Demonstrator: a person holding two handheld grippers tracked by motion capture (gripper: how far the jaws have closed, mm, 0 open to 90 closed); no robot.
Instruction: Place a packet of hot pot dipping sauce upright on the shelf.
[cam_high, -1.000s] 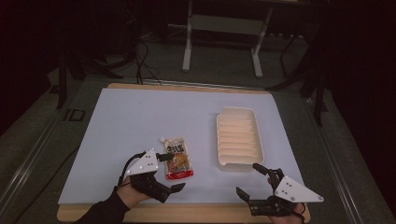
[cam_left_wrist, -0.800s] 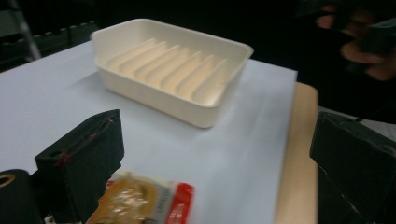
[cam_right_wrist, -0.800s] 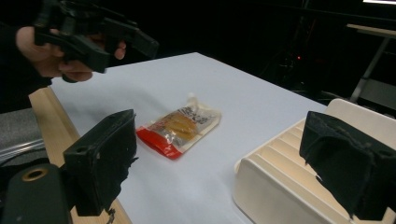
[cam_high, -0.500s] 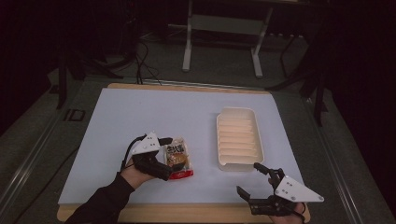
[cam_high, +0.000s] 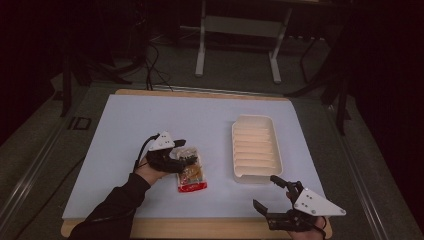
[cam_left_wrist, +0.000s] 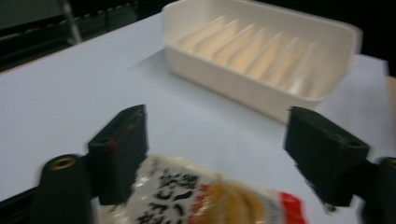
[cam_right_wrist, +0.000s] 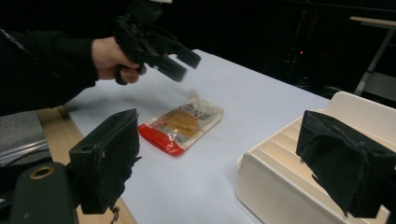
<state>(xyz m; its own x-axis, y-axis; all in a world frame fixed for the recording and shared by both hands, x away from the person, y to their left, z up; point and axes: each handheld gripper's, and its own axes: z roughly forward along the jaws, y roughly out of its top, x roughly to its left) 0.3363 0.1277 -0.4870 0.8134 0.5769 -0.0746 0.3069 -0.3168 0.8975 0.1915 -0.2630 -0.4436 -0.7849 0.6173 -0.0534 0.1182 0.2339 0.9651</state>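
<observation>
Snack packet (cam_high: 190, 172) lies flat just below left gripper (cam_high: 182, 151), jaws apart to straddle it; right gripper (cam_high: 272, 192) waits, jaws apart.

I see the packet (cam_high: 191, 172) lying flat on the white table (cam_high: 130, 125), left of the tray: clear wrapper, golden snack inside, red band at its near end, printed label at the far end.

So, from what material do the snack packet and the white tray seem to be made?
The snack packet looks like thin glossy plastic film: it shines, wrinkles, and is partly clear over the food. The white tray looks like rigid matte plastic, with smooth moulded ridges and rounded corners; ceramic cannot be ruled out.
</observation>
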